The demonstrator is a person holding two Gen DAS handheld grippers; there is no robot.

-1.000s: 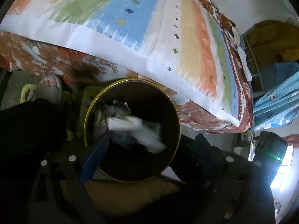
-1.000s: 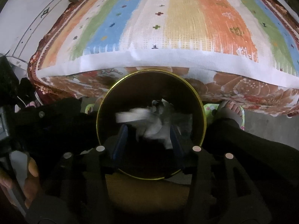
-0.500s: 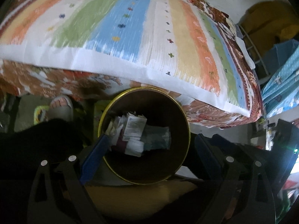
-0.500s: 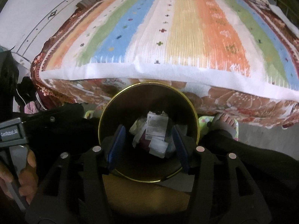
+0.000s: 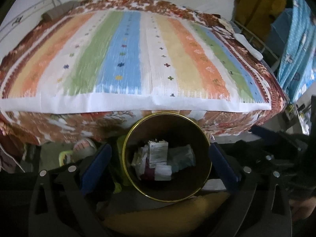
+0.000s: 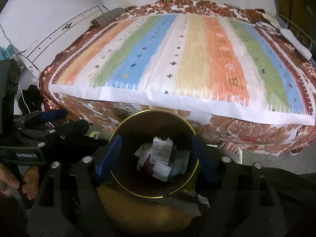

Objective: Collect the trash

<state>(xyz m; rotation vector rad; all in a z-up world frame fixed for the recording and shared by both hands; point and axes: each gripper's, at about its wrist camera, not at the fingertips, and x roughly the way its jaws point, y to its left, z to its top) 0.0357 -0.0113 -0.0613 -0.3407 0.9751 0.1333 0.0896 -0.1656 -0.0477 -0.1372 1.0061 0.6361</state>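
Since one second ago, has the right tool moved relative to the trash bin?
Yes. The right tool has pulled up and away from the trash bin, whose gold rim now looks smaller between its opening, empty jaws. More striped bed shows above.

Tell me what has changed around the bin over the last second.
The crumpled white paper that hung between the right tongs a second ago now lies in the bin among the other trash, beside the small carton. Both the right tongs and the left tongs have pulled up from the bin, so more of the striped bedspread shows. Their jaws are opening, with nothing between them. The bin itself stayed beside the bed.
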